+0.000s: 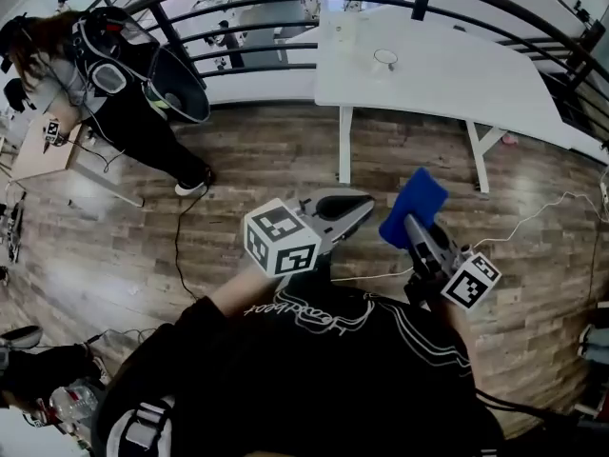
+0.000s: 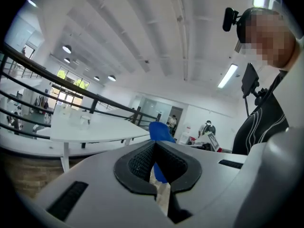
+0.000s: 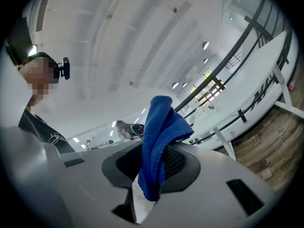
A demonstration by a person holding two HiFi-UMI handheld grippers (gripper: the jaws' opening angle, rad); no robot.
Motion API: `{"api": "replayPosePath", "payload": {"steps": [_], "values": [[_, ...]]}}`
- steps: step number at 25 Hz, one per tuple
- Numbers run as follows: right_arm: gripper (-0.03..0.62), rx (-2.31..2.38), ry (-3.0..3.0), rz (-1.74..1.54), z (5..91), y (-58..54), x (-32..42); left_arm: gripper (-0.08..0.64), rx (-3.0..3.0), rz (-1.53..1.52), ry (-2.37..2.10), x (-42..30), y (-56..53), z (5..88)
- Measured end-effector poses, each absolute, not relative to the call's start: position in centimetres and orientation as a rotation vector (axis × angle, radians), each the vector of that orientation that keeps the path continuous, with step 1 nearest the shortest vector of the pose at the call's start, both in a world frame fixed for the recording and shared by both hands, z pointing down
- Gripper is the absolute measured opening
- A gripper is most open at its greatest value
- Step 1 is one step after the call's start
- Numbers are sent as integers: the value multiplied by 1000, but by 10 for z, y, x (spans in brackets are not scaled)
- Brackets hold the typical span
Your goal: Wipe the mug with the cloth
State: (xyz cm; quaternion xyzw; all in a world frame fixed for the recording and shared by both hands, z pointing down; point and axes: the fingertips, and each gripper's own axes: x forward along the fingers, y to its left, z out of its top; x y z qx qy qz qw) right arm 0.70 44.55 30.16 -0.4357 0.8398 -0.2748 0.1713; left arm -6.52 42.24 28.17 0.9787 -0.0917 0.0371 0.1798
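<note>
A white mug [image 1: 383, 61] stands on the white table [image 1: 447, 79] across the wooden floor, far from both grippers. My right gripper [image 1: 409, 223] is shut on a blue cloth [image 1: 414, 207]. In the right gripper view the cloth [image 3: 159, 141] stands up out of the closed jaws and droops over them. My left gripper [image 1: 365, 202] is held level beside the right one, shut with nothing in it. In the left gripper view its jaws [image 2: 153, 152] meet, with the blue cloth [image 2: 159, 130] just past them and the mug [image 2: 83, 119] small on the table [image 2: 95, 129].
A black railing [image 1: 285, 8] runs behind the table. Another person [image 1: 143, 84] in black stands at the left with a small table [image 1: 38, 155] beside them. A white cable [image 1: 542, 212] lies on the floor at the right. A folded paper [image 1: 341, 29] lies near the mug.
</note>
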Motion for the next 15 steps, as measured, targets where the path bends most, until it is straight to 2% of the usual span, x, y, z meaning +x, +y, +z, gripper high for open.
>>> {"api": "replayPosePath", "payload": {"steps": [9,15], "values": [[64,-1367,2134,-954,363,195,57,8,2665,207,-154,-20,148,333],[64,-1406,2052,-954,380,89,91,8,2640,275,-127,11,40,361]]}}
